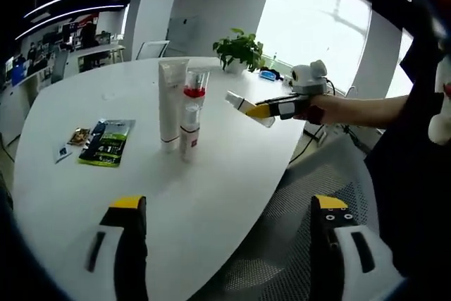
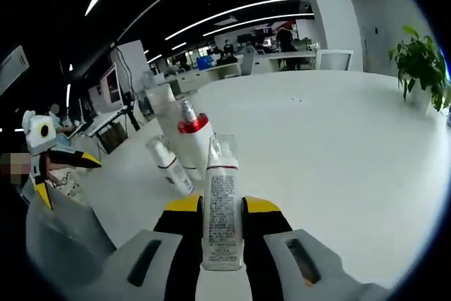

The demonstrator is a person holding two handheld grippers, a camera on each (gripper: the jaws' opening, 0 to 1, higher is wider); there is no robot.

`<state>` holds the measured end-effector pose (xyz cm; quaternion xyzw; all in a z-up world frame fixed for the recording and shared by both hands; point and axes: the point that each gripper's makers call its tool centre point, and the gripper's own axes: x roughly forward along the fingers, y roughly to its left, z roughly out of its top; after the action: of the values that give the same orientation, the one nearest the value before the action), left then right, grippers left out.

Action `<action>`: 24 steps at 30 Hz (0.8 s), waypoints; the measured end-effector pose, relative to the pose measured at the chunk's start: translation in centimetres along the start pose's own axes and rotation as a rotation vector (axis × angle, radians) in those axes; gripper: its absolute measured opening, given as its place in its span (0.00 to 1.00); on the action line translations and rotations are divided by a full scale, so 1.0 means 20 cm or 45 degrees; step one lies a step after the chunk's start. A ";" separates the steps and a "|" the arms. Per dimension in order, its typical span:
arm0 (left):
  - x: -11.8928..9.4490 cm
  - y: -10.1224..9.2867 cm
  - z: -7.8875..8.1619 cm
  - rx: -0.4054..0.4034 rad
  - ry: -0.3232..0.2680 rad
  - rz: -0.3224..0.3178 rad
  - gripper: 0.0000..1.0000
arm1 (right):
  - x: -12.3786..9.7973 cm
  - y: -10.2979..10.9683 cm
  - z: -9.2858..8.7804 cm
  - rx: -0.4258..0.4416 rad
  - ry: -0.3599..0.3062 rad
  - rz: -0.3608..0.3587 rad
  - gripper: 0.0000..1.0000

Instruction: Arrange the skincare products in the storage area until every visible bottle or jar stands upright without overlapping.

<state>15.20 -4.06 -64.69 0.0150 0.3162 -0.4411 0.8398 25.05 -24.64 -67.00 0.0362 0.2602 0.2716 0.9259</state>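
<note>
Right gripper (image 2: 222, 234) jaws pinch a white bottle (image 2: 222, 209); left gripper (image 1: 229, 227) jaws spread.

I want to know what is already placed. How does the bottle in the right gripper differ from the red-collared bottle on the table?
The held bottle hangs above the table, clamped between the jaws of the right gripper; the red-collared bottle stands upright on the table, untouched. The held bottle has only a thin red line near its cap; the other has a broad red collar. Both are white with clear caps.
</note>
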 end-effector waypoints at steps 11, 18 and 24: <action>0.01 -0.05 0.03 0.039 0.001 -0.027 0.90 | -0.11 0.18 0.02 -0.097 -0.014 0.086 0.20; 0.01 -0.07 0.06 0.020 -0.033 -0.059 0.89 | -0.13 0.35 0.08 -0.102 -0.057 0.215 0.20; 0.00 -0.09 0.09 0.004 -0.060 -0.098 0.88 | -0.14 0.55 0.15 -0.130 -0.100 0.362 0.20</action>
<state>14.72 -5.77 -62.88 -0.0063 0.2958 -0.4738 0.8294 19.25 -16.51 -60.82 0.0360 0.2017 0.4111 0.8883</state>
